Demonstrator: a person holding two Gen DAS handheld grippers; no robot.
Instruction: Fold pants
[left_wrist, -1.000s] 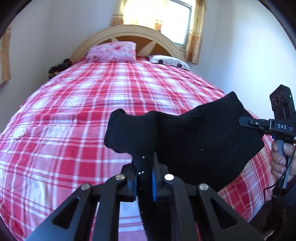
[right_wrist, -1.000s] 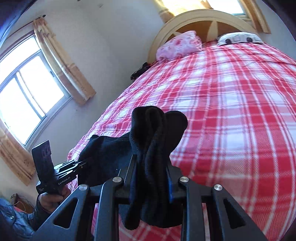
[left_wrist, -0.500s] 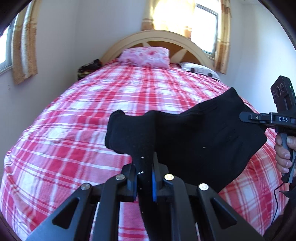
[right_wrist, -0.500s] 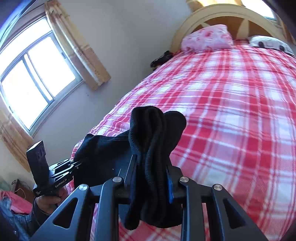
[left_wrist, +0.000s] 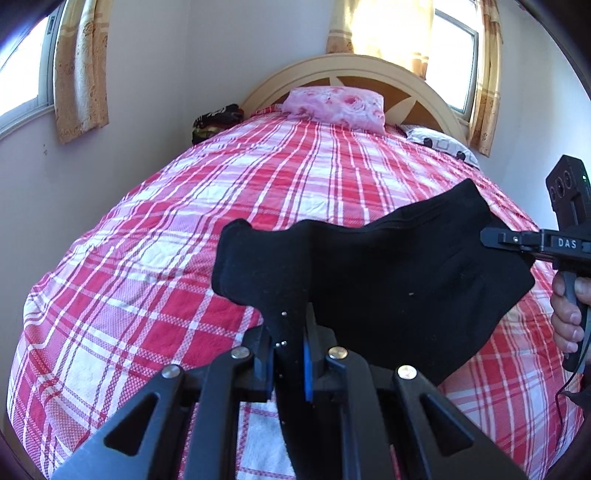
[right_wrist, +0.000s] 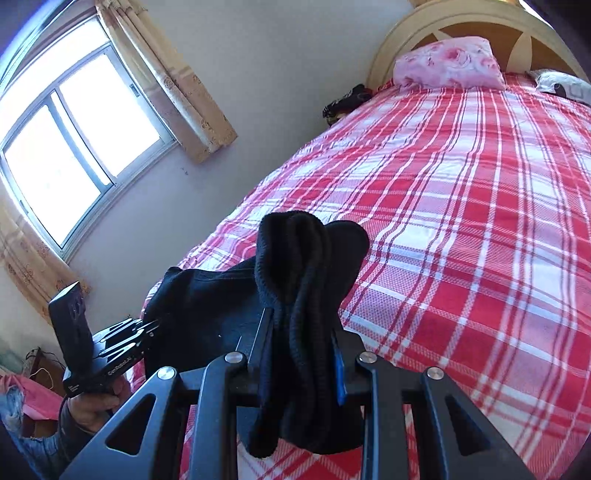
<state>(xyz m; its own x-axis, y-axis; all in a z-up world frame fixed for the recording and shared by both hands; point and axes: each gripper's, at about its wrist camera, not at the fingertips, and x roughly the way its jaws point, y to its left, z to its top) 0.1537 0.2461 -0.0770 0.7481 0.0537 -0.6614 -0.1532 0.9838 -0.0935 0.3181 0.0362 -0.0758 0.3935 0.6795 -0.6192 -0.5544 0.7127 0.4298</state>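
Note:
Black pants (left_wrist: 388, 273) hang stretched between my two grippers above the near end of the bed (left_wrist: 258, 192). My left gripper (left_wrist: 290, 347) is shut on a thin edge of the fabric, which flops over its fingertips. In the right wrist view, my right gripper (right_wrist: 301, 343) is shut on a thick bunched fold of the pants (right_wrist: 303, 266). The right gripper (left_wrist: 495, 236) also shows at the right edge of the left wrist view, a hand (left_wrist: 569, 317) on its handle. The left gripper (right_wrist: 147, 328) appears low on the left in the right wrist view.
The bed carries a red and white plaid cover. A pink floral pillow (left_wrist: 336, 105) and a white patterned pillow (left_wrist: 439, 142) lie by the curved headboard (left_wrist: 354, 64). Dark clutter (left_wrist: 216, 120) sits at the far left corner. Curtained windows (right_wrist: 70, 147) line the walls.
Both grippers have swung sideways with the pants still held; the bed and headboard shifted right in both views and the side window came into sight. The grips look unchanged.

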